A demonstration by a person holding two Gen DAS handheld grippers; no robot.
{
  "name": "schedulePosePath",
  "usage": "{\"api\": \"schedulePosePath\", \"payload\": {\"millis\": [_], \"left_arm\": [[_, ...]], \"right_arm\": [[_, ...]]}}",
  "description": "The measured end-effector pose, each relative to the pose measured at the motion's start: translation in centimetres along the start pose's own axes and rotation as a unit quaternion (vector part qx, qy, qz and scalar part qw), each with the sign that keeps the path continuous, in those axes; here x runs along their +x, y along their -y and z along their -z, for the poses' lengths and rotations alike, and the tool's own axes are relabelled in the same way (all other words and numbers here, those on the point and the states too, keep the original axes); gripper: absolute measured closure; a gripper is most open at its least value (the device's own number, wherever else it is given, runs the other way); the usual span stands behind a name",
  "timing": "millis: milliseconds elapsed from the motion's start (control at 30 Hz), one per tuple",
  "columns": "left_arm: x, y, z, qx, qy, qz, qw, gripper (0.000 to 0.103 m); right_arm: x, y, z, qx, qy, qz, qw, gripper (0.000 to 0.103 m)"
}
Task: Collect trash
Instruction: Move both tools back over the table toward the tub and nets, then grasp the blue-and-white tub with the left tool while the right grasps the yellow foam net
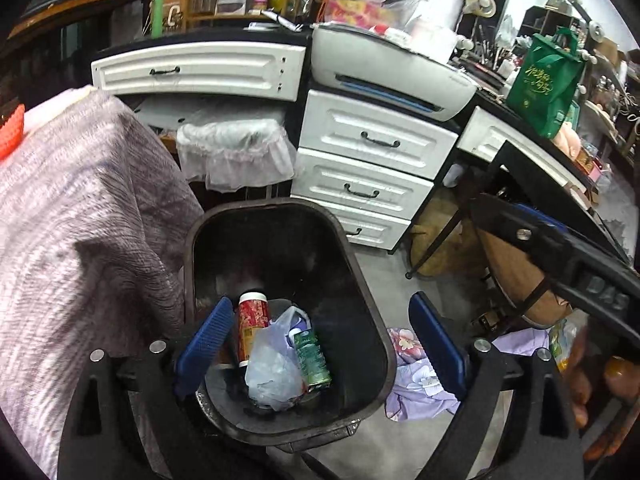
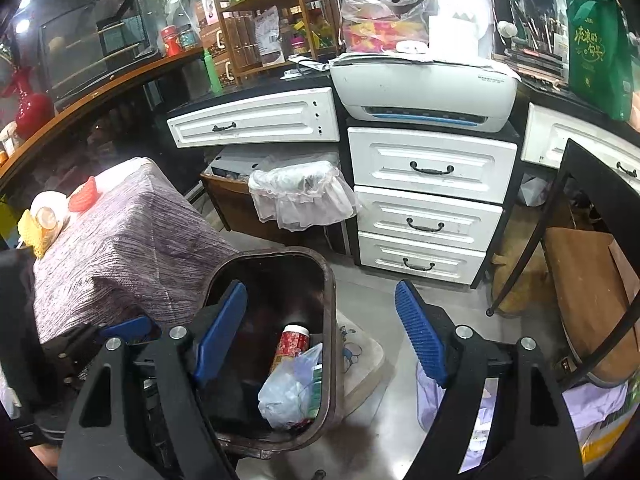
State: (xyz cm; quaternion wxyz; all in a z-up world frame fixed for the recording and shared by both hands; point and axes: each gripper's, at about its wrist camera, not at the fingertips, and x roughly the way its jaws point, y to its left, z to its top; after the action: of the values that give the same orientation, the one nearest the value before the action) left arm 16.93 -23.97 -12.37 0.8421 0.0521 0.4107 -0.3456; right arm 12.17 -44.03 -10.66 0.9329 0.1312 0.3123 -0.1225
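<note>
A dark brown bin (image 1: 362, 280) stands on the floor beside a cloth-covered table. Inside it lie a red can with a white lid (image 1: 253, 320), a crumpled clear plastic bag (image 1: 272, 372) and a green can (image 1: 314, 360). My left gripper (image 1: 320, 344) hangs over the bin mouth, open, with nothing touching its blue pads. In the right wrist view the same bin (image 2: 330, 300) shows the red can (image 2: 290, 346) and the bag (image 2: 286, 396). My right gripper (image 2: 320, 334) is open and empty, its left finger over the bin and its right finger over the floor.
White drawers (image 1: 372, 140) and a printer (image 1: 392, 76) stand behind the bin. A lined bin (image 1: 234, 148) sits under the desk. A purple cloth-covered table (image 1: 80, 220) is on the left, a chair (image 2: 580, 280) on the right. Purple floral fabric (image 1: 416, 384) lies on the floor.
</note>
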Motion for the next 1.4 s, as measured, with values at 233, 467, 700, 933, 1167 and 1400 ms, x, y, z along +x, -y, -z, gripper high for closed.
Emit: {"api": "schedulePosePath", "payload": {"millis": [233,467,700,933,1167,1400], "left_arm": [[-5.3,0.0,-1.0,0.018,0.053,0.021,0.9982,0.006],[-10.1,-3.3,-1.1,0.029,0.076,-0.003,0.9967,0.006],[-13.2,-10.4,0.2,0.000,0.070,-0.089,0.9936,0.006],[-17.5,-20.4,2.2,-0.097,0.069,-0.193,0.9739,0.006],[-20.9,-29.2,3.2,-0.173,0.085,-0.280,0.9404,0.006],[-19.5,-35.7,1.4,-0.205,0.058,-0.283,0.9353,0.006]], "right_arm": [[-0.6,-1.3,-0.4,-0.010,0.008,-0.023,1.000,0.023],[-0.8,-6.6,-0.6,-0.069,0.000,-0.080,0.994,0.023],[0.1,-14.3,-1.3,-0.118,-0.021,-0.158,0.980,0.023],[1.1,-22.7,-1.8,-0.163,-0.040,-0.221,0.961,0.023],[1.8,-28.3,-2.7,-0.174,-0.050,-0.261,0.948,0.023],[2.0,-33.3,-3.8,-0.215,-0.043,-0.277,0.935,0.023]]}}
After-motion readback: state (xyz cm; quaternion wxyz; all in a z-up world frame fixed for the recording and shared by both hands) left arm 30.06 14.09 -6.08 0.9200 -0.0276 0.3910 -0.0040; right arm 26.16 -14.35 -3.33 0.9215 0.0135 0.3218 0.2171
